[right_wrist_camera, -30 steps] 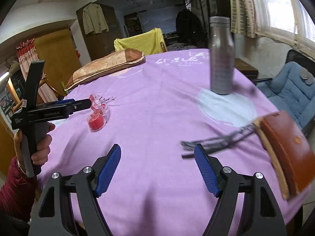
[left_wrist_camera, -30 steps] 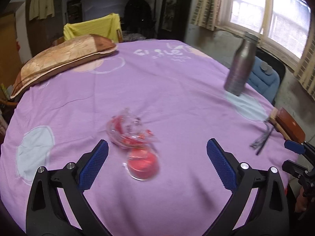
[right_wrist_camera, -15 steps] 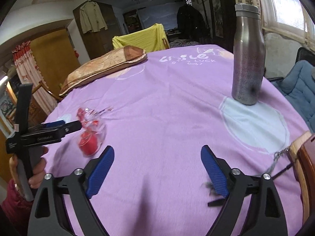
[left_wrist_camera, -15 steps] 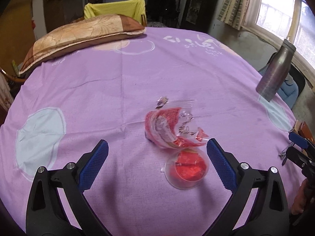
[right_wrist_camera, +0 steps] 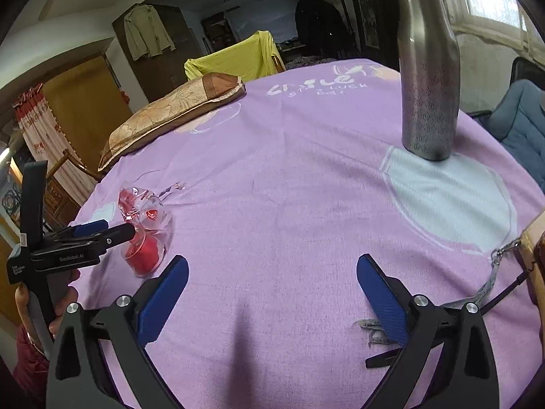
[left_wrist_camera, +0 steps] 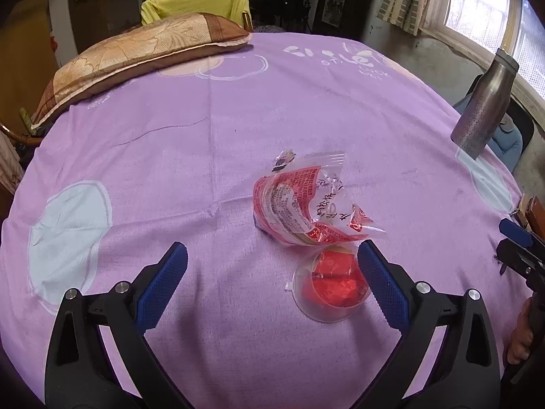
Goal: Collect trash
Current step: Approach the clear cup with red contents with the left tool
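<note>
The trash, a crinkled red wrapper (left_wrist_camera: pixel 299 208) and a small clear cup (left_wrist_camera: pixel 332 283) with red inside, lay on the purple bed sheet (left_wrist_camera: pixel 211 136). In my left view the cup sat at about 5 o'clock from the wrapper, touching it. My left hand-held gripper (left_wrist_camera: pixel 269 279) was released and wide, empty, with the cup just inside its right pad, I think to close on it. My right hand-held gripper (right_wrist_camera: pixel 272 289) was opening, nothing between its jaws.
</note>
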Available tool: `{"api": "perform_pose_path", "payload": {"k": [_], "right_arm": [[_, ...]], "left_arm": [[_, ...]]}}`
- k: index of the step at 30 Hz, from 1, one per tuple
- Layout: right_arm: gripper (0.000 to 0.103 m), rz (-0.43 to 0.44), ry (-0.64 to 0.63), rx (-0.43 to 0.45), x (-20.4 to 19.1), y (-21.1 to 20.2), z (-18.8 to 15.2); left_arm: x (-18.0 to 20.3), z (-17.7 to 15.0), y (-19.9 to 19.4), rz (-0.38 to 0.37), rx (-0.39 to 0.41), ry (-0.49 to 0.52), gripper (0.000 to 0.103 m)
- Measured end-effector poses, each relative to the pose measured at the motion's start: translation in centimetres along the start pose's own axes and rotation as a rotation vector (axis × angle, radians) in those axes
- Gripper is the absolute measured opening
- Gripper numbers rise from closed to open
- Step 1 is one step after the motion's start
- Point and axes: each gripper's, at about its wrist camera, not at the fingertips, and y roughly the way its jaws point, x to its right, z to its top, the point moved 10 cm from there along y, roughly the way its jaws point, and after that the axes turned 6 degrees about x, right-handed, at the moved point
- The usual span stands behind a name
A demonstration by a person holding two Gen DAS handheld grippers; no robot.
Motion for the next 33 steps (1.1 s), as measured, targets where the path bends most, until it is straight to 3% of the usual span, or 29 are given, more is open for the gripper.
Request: {"api": "perform_pose_path", "payload": {"k": [6,12,16,20,24,28,33], "right_arm": [[0.097,0.034,0.019,-0.042,-0.1,0.8,-0.5],[0.097,0.067,0.057,-0.04,0.2,0.8,-0.6],[0.097,0.071,0.054,-0.046,0.1,0.8,-0.7],[0.097,0.066,0.051,-0.052,0.0,0.9,-0.7],[0.097,0.058,0.048,-0.059,0.1,1.1,-0.8],[0.097,0.055,0.05,-0.071,0.2,1.3,-0.9],[0.097,0.07,0.047,-0.073,0.0,1.3,-0.9]], "left_arm": [[0.6,-0.6,0.8,-0.037,-0.034,-0.004,0.097],[2.9,-0.7,0.6,-0.079,-0.013,0.069,0.097],[4.5,-1.2,1.5,-0.117,-0.043,0.099,0.098],[4.5,-1.2,1.6,-0.048,-0.023,0.156,0.097],[3.7,-1.5,2.1,-0.02,-0.046,0.143,0.097],[0.1,-2.5,1.3,0.038,-0.065,0.063,0.097],[-4.7,-3.8,-1.5,0.072,-0.027,-0.028,0.097]]}}
